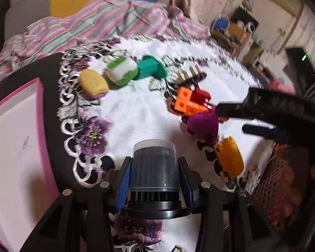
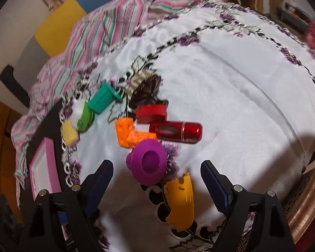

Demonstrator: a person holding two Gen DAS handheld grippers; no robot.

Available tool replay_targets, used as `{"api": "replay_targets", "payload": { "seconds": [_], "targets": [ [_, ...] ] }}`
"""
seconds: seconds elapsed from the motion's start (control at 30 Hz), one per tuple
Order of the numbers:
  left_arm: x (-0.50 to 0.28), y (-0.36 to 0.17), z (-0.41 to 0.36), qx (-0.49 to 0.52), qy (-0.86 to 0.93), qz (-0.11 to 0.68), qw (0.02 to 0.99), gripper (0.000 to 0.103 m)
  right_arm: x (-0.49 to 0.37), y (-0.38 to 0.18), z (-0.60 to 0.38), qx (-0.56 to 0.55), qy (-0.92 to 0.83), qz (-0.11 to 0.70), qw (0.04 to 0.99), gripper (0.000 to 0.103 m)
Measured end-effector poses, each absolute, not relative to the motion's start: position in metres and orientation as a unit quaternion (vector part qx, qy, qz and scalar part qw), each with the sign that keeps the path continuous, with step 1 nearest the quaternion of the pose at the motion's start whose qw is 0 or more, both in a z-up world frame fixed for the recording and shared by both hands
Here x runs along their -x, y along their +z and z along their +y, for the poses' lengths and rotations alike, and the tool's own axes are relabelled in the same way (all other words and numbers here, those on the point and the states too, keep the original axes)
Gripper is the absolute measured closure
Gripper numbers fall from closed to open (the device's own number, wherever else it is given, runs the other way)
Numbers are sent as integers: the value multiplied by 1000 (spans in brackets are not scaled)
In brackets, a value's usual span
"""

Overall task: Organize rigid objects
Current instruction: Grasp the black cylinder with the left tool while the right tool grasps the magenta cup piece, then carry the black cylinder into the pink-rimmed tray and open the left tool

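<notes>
Left claw point(image 1: 155, 168) clamped on a dark ribbed cylinder point(image 1: 154, 166) above the bench point(image 1: 136, 109); right claw point(image 2: 157, 180) spread wide, empty.

Nearest, under the right claw: purple cup point(image 2: 149, 163) and yellow shell point(image 2: 181, 199); beyond: orange blocks point(image 2: 129, 134), red tube point(image 2: 176, 131), green spool point(image 2: 104, 99). Best carried upright, squeezed evenly, set down clear of neighbours.

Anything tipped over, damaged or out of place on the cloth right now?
Nothing looks spilled or broken. The purple hat-shaped piece lies tipped, its hollow facing the right gripper's camera. The red tube lies on its side against the orange blocks. The dark ribbed cylinder is clamped in the left gripper; the right gripper is open.
</notes>
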State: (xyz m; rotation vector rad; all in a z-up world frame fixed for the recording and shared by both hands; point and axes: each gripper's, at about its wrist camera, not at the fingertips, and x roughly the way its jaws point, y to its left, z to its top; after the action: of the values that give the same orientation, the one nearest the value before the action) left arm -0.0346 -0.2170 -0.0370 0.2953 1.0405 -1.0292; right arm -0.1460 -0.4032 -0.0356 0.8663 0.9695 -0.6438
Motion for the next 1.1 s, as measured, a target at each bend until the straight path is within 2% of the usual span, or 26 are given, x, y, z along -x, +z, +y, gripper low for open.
{"api": "replay_targets", "payload": {
  "seconds": [0.37, 0.67, 0.83, 1.1],
  "targets": [
    [19, -7, -158, -30, -449, 443, 776, 60, 115, -44, -403, -369, -291, 488, 735, 17],
    [5, -2, -111, -3, -421, 438, 795, 60, 93, -64, -398, -335, -300, 533, 717, 28],
    [-3, -4, -90, 15, -408, 441, 799, 60, 91, -70, -398, -336, -297, 540, 712, 45],
    [-21, -5, -57, 41, -386, 444, 808, 60, 88, -57, -387, -319, -282, 520, 741, 46]
  ]
}}
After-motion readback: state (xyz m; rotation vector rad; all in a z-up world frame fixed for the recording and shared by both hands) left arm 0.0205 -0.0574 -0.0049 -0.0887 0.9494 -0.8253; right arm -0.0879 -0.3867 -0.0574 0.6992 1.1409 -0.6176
